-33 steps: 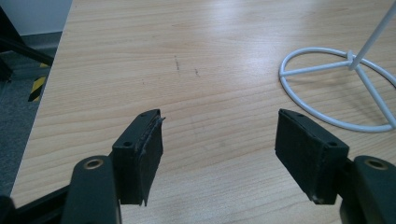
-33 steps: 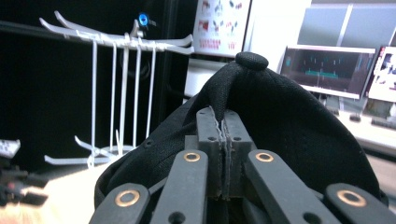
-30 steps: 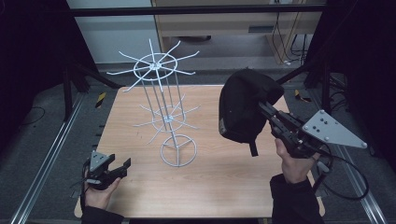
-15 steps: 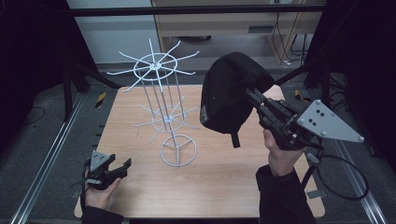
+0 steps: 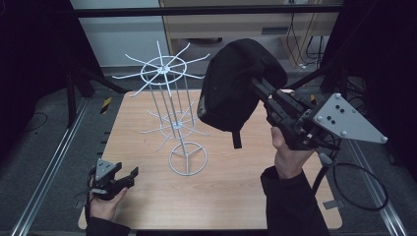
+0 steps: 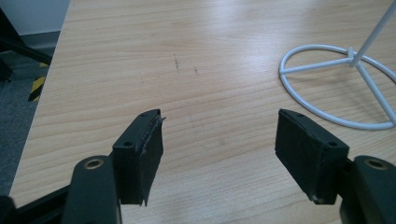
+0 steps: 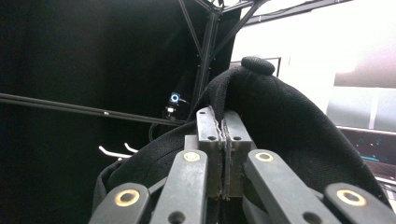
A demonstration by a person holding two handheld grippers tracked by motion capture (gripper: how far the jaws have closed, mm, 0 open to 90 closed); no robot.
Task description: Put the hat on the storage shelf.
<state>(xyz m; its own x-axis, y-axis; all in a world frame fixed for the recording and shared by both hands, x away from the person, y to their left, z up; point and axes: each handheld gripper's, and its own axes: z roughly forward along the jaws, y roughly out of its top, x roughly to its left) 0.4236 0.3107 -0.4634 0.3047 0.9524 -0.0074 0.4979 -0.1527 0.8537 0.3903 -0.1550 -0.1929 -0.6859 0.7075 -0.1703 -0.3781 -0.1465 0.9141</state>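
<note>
The soft, light black fabric cap point(image 5: 236, 86) droops from the right claw point(image 5: 260, 88), pinched by its edge; the left claw point(image 5: 129, 176) rests spread.

From above our side, we look forward and down on the whole table point(image 5: 147, 123). Our left gripper view sits low, close over the wood, sharing the wire rack point(image 6: 336, 88) base with it. Our right gripper view tilts upward, close against the black cap point(image 7: 289, 121).
</note>
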